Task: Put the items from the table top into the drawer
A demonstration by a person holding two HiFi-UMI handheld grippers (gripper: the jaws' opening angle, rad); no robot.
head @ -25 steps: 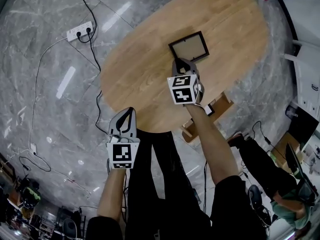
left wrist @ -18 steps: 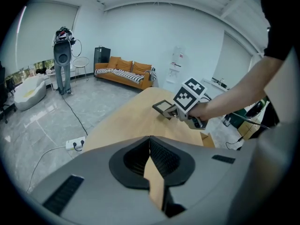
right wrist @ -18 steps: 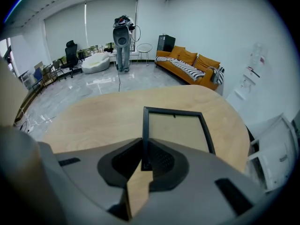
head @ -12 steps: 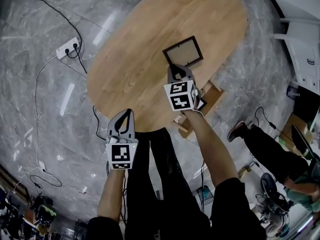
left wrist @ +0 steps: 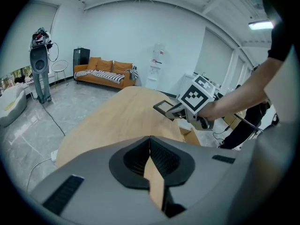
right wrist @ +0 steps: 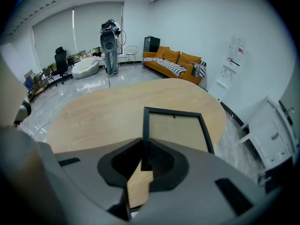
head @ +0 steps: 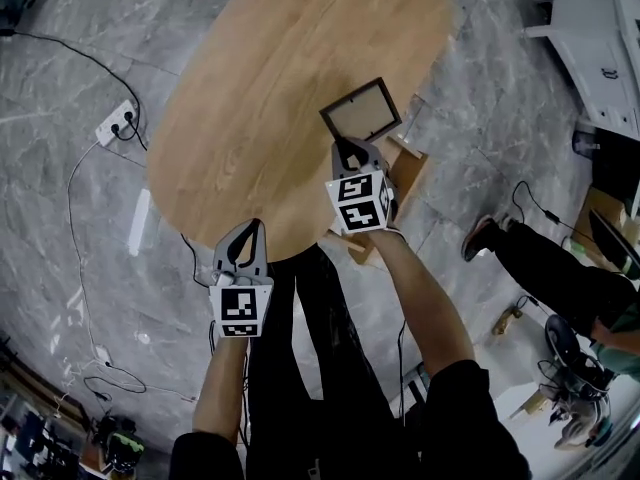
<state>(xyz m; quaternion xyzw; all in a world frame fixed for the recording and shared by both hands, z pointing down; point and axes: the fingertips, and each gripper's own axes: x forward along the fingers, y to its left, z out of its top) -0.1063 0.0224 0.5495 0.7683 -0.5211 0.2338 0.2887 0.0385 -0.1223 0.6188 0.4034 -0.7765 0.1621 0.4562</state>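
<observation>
Firmly, right gripper (head: 348, 149) clamps the picture frame (head: 362, 110) by its edge; left gripper (head: 254, 230) closed, empty.

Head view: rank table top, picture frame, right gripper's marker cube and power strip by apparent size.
1. table top
2. picture frame and marker cube: about alike, the cube nearer the camera, so unranked
3. power strip

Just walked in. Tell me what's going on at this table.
A person is working with a handheld gripper in each hand. The right gripper is shut on the edge of a black picture frame and holds it lifted at the right edge of the oval wooden table, close to the open wooden drawer there. The left gripper is shut, with nothing in it, off the table's near edge. The frame is not yet in the drawer.
</observation>
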